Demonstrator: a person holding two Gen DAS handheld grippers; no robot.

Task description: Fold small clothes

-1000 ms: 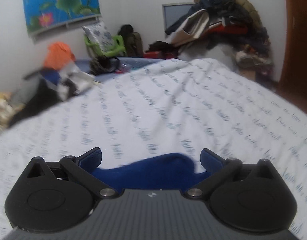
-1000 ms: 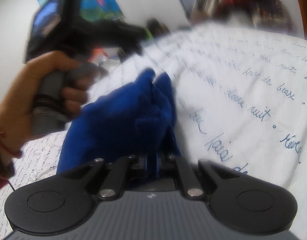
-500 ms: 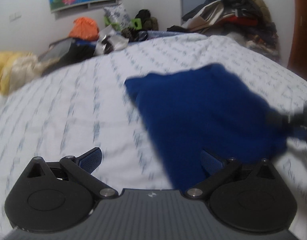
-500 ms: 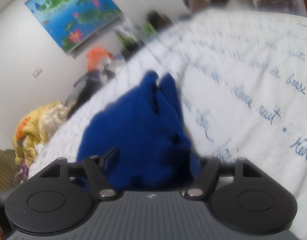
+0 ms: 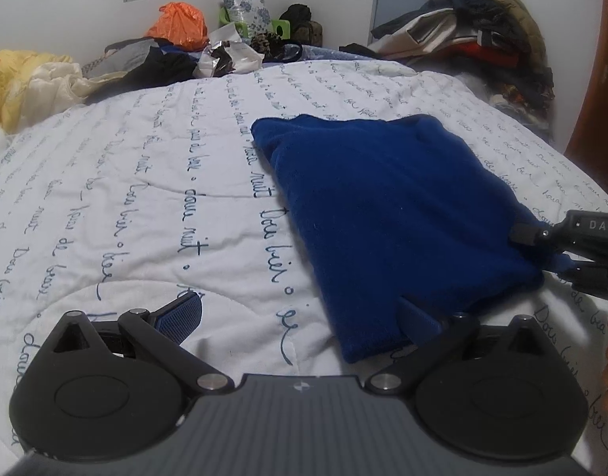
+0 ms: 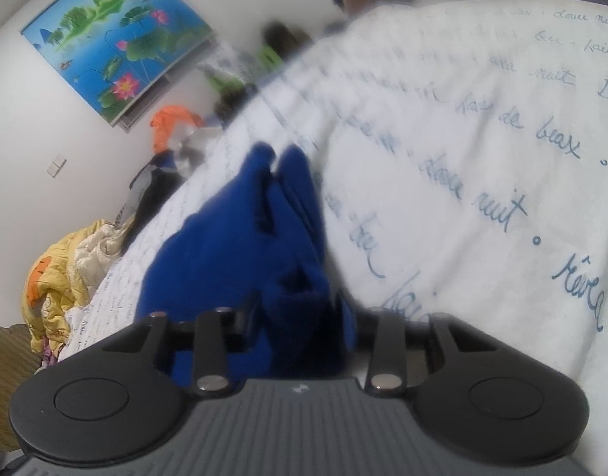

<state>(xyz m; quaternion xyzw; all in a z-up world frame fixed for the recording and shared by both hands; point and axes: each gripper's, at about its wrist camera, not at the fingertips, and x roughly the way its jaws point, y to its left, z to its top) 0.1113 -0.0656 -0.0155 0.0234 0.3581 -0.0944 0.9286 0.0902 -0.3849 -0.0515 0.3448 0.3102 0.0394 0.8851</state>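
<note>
While the blue fleece garment [image 5: 395,214] lies spread flat on the white quilt [image 5: 145,182] printed with blue handwriting, right of the middle and reaching from the near edge toward the far side, the folding looks to be between passes: one fold seems laid, and the hands are taking a fresh hold for the following one. The left gripper [image 5: 304,317] sits low at the garment's near left corner with its jaws wide apart; its right finger [image 5: 419,319] lies against or under the cloth's near hem, its left finger [image 5: 181,311] on bare quilt, so nothing is pinched. The right gripper [image 6: 300,313] is at the garment's right edge, and its jaws have just been closing, with a bunched fold of fleece between them; the blurred picture doesn't let me tell whether the pads press on it yet. Far off, an orange bag [image 5: 177,25] and heaped clothes [image 5: 462,43] crowd the bed's far end. Next, I'd judge, both need firm pinches on the near corners, then a lift and carry toward the far edge, keeping the fleece taut so the layers land square
</note>
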